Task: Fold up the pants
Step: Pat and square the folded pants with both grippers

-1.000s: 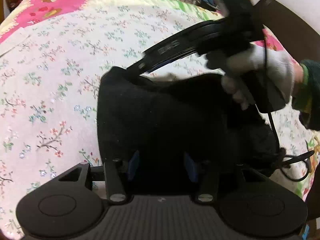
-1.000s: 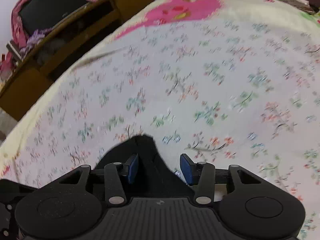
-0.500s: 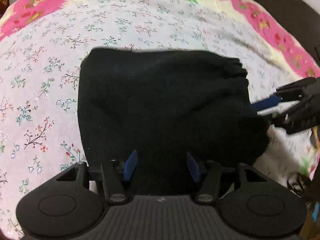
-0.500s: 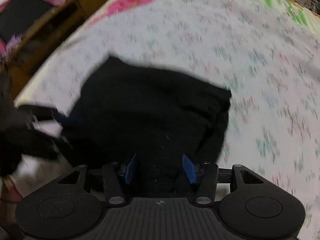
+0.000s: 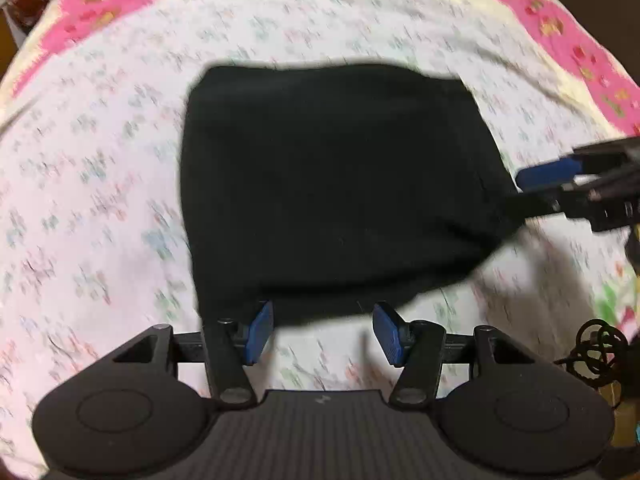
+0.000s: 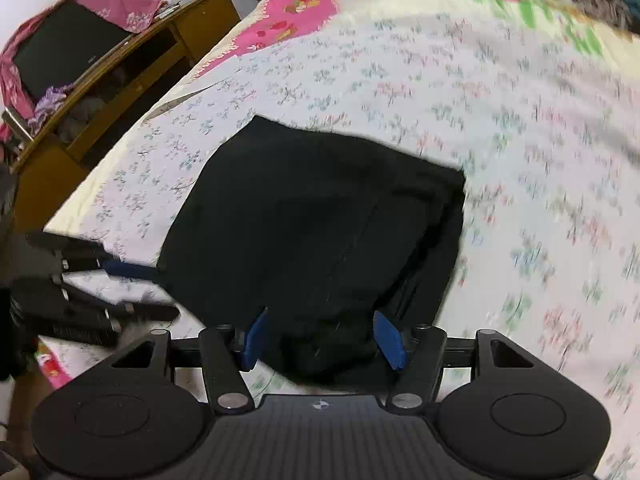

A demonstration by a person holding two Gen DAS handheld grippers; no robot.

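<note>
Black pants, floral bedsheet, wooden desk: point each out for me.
black pants (image 5: 336, 184), left wrist view, middle of the folded cloth
floral bedsheet (image 5: 100, 184), left wrist view, bare patch beside the pants
wooden desk (image 6: 120, 92), right wrist view, its front shelf edge

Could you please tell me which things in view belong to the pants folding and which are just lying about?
Job: black pants; left gripper; right gripper; bedspread beneath.

Lying about: wooden desk; dark screen; pink cloth; black cable.

Floral bedspread (image 5: 100, 208) lies bare on all sides of the folded black pants (image 5: 332, 184), leaving wide passage; a wooden shelf unit (image 6: 120, 80) stands beside the bed's far edge, and a coiled cable (image 5: 596, 350) lies near the corner.
</note>
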